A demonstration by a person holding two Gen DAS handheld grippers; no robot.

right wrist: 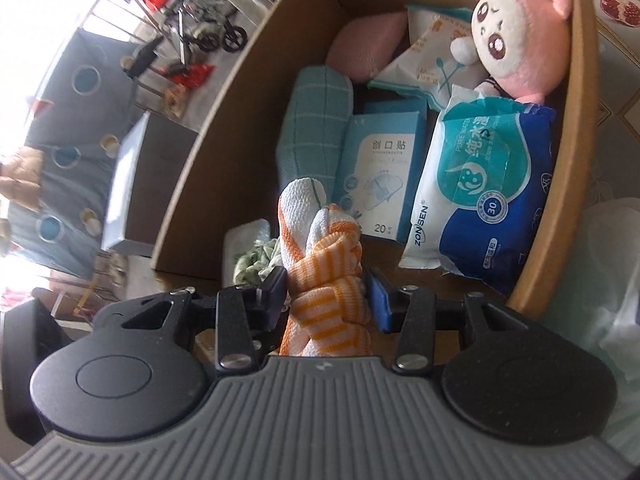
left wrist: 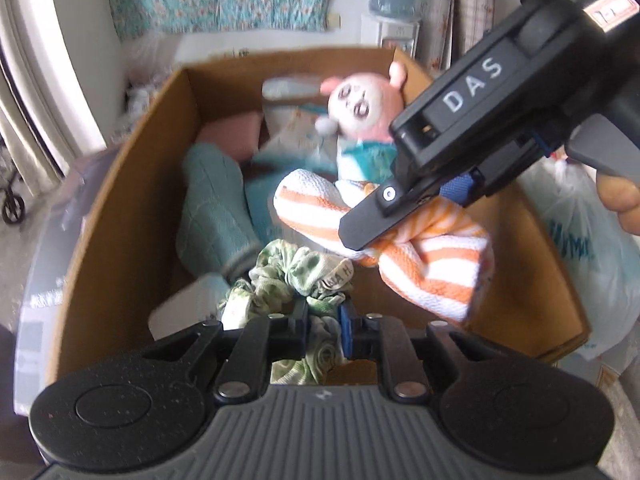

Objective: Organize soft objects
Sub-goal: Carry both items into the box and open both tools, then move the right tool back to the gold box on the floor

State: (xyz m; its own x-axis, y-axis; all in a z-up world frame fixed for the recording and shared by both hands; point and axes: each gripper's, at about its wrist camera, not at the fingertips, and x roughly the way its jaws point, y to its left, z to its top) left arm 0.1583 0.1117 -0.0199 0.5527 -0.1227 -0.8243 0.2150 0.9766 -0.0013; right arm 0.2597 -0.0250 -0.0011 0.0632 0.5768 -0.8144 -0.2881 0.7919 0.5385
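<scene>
- On my left wrist view, the left gripper (left wrist: pixel 323 334) pinches a green-and-white scrunchie (left wrist: pixel 296 276), jaws nearly together, over the near end of the cardboard box (left wrist: pixel 132 184).
- Only this view shows the right gripper (left wrist: pixel 360 236) from outside, a fingertip (left wrist: pixel 618 204) at its trigger, clamped on the knotted orange-striped towel (left wrist: pixel 436 264) above the box.
- My right wrist view shows the right gripper (right wrist: pixel 326 300) with both pads pressed on that towel (right wrist: pixel 328 280), jaws part-way apart.
- Only here do I see the box floor: teal rolled cloth (right wrist: pixel 316 132), plaster box (right wrist: pixel 378 176), wet-wipes pack (right wrist: pixel 480 184), pink plush (right wrist: pixel 516 44).
</scene>
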